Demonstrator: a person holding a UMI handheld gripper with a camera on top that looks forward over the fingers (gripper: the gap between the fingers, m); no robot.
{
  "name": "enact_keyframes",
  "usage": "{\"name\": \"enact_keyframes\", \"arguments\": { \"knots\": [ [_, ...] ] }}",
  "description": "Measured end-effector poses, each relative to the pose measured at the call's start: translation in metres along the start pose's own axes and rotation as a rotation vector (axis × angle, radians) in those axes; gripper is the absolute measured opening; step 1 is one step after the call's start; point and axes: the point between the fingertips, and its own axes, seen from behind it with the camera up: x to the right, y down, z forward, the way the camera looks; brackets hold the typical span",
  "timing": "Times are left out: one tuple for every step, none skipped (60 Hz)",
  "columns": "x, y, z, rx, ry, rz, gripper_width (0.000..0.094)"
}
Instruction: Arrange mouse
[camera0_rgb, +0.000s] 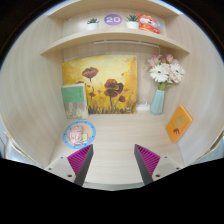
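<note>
No mouse is to be seen from the gripper view; the task's thing lies somewhere outside it, and its place cannot be told. The gripper (113, 163) is held with its fingers set wide apart and nothing between them, the purple pads (80, 160) facing each other over a bare stretch of pale bench (112, 140).

Beyond the fingers, at the far side of the bench, a flower painting (99, 83) is leaned against the back wall. A small green card (73, 100) stands at its left, and a round picture disc (79, 134) is propped just ahead of the left finger. To the right a blue vase (158, 100) holding pale flowers (165, 70) is seen, with an orange card (178, 123) tilted near it. On the shelf (110, 40) above, small ornaments are lined up, too small to be named.

A mouse would be judged light, stiff and smooth-shelled, so some slipperiness is to be expected. It would best be taken across its narrow flanks near the middle, with the pads pressed on both sides and the buttons and wheel left untouched. Should a cable be attached, drag is to be allowed for.
</note>
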Motion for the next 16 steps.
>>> {"name": "enact_keyframes", "arguments": {
  "knots": [
    [0.0, 0.001, -0.003, 0.0, 0.007, 0.004, 0.0831],
    [0.005, 0.004, -0.006, 0.001, 0.007, 0.0, 0.0831],
    [0.008, 0.006, -0.008, 0.002, 0.008, -0.002, 0.0831],
    [0.01, 0.008, -0.011, 0.002, 0.009, -0.004, 0.0831],
    [0.012, 0.009, -0.013, 0.003, 0.01, -0.005, 0.0832],
    [0.014, 0.011, -0.016, 0.005, 0.009, -0.005, 0.0832],
    [0.016, 0.012, -0.018, 0.007, 0.009, -0.005, 0.0831],
    [0.018, 0.013, -0.02, 0.008, 0.007, -0.005, 0.083],
    [0.02, 0.013, -0.022, 0.009, 0.006, -0.005, 0.0831],
    [0.021, 0.014, -0.024, 0.011, 0.004, -0.004, 0.0828],
    [0.021, 0.014, -0.027, 0.012, 0.004, -0.003, 0.0829],
    [0.022, 0.015, -0.028, 0.013, 0.004, -0.001, 0.0829],
    [0.024, 0.015, -0.029, 0.016, 0.005, -0.001, 0.0829],
    [0.025, 0.015, -0.031, 0.017, 0.006, 0.0, 0.0829],
    [0.027, 0.016, -0.032, 0.018, 0.006, 0.0, 0.0829],
    [0.028, 0.016, -0.033, 0.018, 0.007, 0.0, 0.083]
  ]
}}
